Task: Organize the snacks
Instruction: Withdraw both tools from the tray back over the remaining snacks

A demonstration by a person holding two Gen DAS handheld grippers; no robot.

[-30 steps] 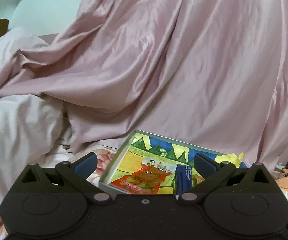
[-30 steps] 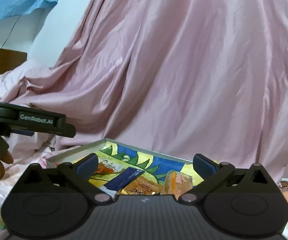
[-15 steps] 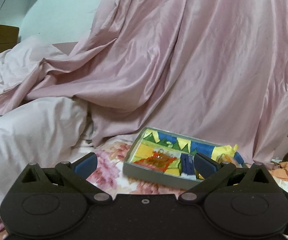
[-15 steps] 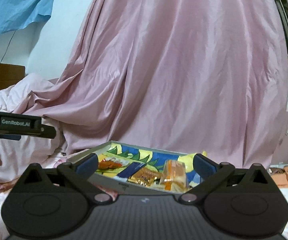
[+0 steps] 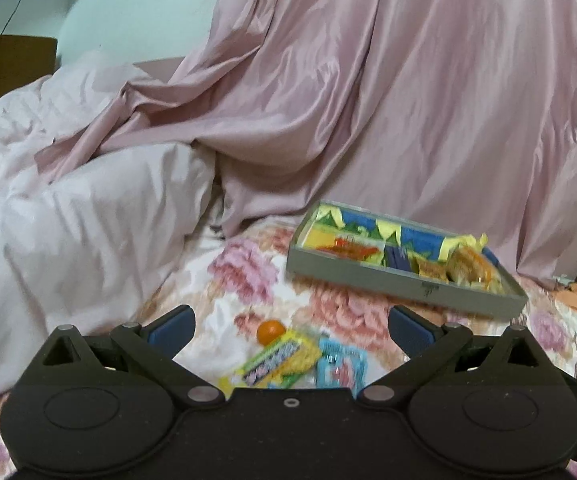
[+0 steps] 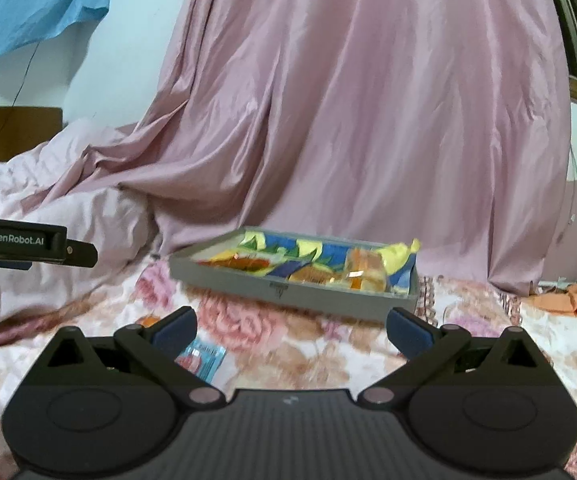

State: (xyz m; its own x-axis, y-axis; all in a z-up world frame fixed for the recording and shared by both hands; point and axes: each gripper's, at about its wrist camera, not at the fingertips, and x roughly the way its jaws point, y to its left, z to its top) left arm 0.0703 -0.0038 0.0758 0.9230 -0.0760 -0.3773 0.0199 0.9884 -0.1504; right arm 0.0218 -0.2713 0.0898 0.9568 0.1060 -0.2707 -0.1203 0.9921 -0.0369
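Floral pink-and-white quilted bedspread (image 5: 320, 304) underfoot. Nearest, left gripper (image 5: 290, 326) and right gripper (image 6: 290, 328), both spread wide and empty. Just past the left: yellow snack packet (image 5: 276, 362), light-blue packet (image 5: 342, 368), small orange fruit (image 5: 269, 330). Farther on, shallow grey tray (image 6: 288, 288) holding snacks. Behind, draped pink satin sheet (image 6: 348, 120), pale wall (image 6: 128, 40).

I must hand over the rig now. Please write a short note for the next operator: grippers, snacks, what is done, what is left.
Left gripper: jaws open, empty, above the loose snacks.
Right gripper: jaws open, empty.
Grey tray on the floral bedsheet already holds several packets.
Left on the sheet: small orange ball, yellow packet, light blue packet.
Next, probably: move these three into the tray.
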